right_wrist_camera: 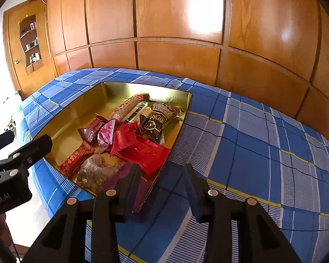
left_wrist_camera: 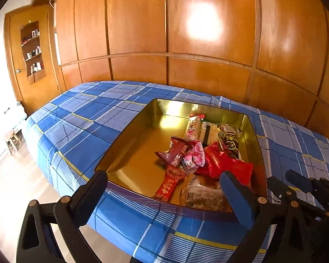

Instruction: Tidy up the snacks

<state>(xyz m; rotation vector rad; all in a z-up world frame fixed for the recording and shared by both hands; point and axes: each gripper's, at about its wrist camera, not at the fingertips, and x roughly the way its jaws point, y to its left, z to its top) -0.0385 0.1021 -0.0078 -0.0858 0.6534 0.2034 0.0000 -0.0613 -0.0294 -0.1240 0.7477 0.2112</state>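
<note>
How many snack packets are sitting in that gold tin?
About 9, though overlap may hide more. In the tin: three long packs at the back, dark bag beside them, maroon, pink and two red packets mid-pile, red bar and clear bag nearest.

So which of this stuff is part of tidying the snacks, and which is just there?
Part of the job: gold tin, snack packets, left gripper, right gripper.

Just there: blue plaid bedspread, wooden wardrobe, shelf of bottles.
</note>
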